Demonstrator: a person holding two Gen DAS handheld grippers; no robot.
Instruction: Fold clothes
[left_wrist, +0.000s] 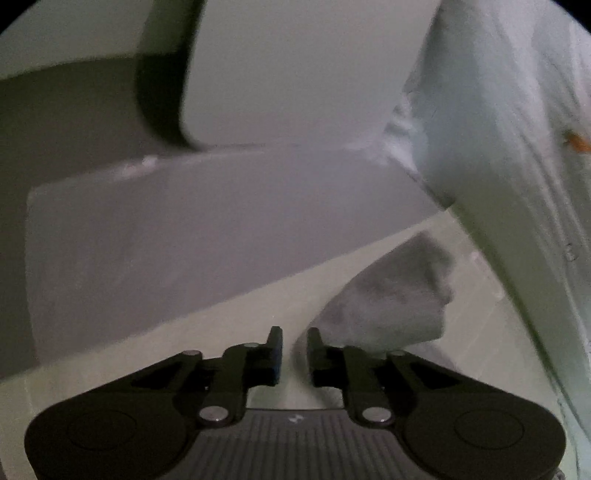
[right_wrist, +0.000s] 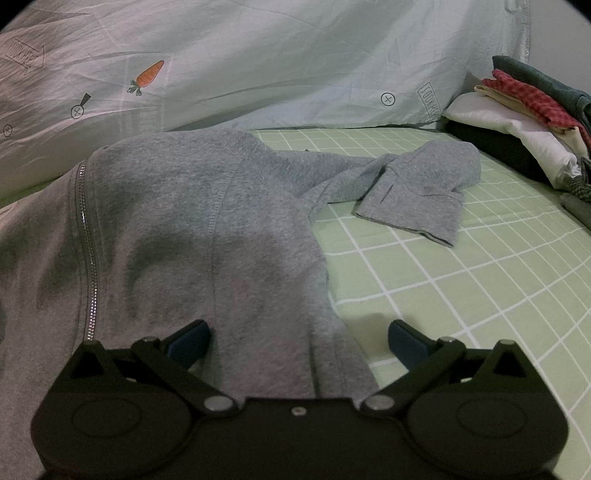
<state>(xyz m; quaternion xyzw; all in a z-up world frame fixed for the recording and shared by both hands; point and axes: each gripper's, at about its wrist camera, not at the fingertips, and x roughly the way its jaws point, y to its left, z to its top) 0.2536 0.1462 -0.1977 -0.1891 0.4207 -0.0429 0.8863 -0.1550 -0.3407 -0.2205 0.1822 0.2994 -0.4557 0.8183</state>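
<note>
A grey zip-up sweatshirt (right_wrist: 192, 229) lies spread on the green checked bed sheet (right_wrist: 461, 280), its zipper (right_wrist: 86, 236) at the left and one sleeve (right_wrist: 417, 188) stretched to the right. My right gripper (right_wrist: 299, 341) is open, its jaws wide apart over the sweatshirt's lower edge, one fingertip on the cloth and one over the sheet. In the left wrist view my left gripper (left_wrist: 294, 354) has its jaws nearly together with a narrow gap and nothing clearly between them; a blurred grey piece of the sweatshirt (left_wrist: 391, 295) lies just beyond it to the right.
A pale blue pillow with carrot prints (right_wrist: 258, 62) lies along the back of the bed and shows in the left wrist view (left_wrist: 498, 129). A stack of folded clothes (right_wrist: 528, 110) sits at the right edge. A grey wall and ledge (left_wrist: 184, 236) fill the left wrist view.
</note>
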